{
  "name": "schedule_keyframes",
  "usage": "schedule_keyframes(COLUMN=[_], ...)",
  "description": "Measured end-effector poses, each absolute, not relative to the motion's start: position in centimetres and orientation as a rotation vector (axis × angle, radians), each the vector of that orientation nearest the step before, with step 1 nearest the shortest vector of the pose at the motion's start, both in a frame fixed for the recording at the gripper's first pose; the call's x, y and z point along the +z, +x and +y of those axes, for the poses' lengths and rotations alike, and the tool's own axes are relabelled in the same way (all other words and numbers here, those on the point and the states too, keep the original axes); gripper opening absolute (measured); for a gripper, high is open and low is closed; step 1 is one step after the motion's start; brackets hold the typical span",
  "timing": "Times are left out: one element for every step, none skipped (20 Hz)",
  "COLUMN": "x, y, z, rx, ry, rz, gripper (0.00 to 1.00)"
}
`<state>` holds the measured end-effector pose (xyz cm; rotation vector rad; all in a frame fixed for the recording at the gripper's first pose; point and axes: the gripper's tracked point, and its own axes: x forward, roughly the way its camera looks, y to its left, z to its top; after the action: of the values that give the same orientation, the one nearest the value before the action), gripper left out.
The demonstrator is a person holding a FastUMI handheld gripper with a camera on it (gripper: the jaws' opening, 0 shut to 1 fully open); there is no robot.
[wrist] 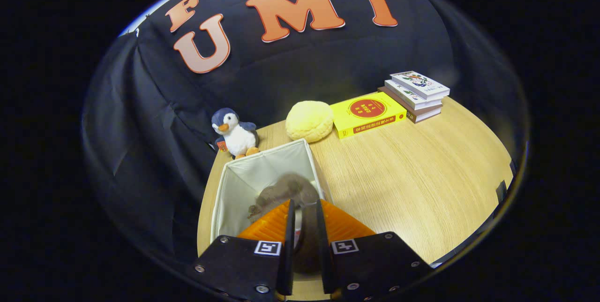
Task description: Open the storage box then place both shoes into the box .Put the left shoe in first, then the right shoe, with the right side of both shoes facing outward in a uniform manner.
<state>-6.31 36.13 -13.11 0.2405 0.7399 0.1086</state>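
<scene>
One shoe [288,192] sits pinched between my gripper [304,227] fingers, its length running ahead over the open storage box [234,180] just below

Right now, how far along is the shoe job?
Done: the box is open, beside the penguin. In hand: the gripper is shut on a brown shoe, held over the box opening, not yet released. I can't tell which shoe it is or whether another already lies inside. Left: set it down, check facing.
</scene>
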Motion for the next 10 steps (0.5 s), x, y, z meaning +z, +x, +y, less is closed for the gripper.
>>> schedule_keyframes(x=[-12.7,-12.3,-11.6,-11.1,-10.5,-9.6,-8.7,-7.8,-6.9,-5.8], y=[-6.3,-6.4,-6.6,-6.7,-6.7,-6.8,-6.8,-6.8,-6.7,-6.8], z=[35.8,35.6,35.4,35.0,34.4,33.6,33.0,32.4,31.8,31.2], rx=[0.111,0.114,0.119,0.118,0.113,0.106,0.1,0.096,0.094,0.093], ry=[0.229,0.222,0.217,0.207,0.192,0.175,0.158,0.143,0.129,0.116], rz=[0.729,0.719,0.707,0.695,0.681,0.663,0.641,0.619,0.596,0.572], gripper=[0.34,0.38,0.44,0.49,0.56,0.64,0.72,0.81,0.89,0.92])
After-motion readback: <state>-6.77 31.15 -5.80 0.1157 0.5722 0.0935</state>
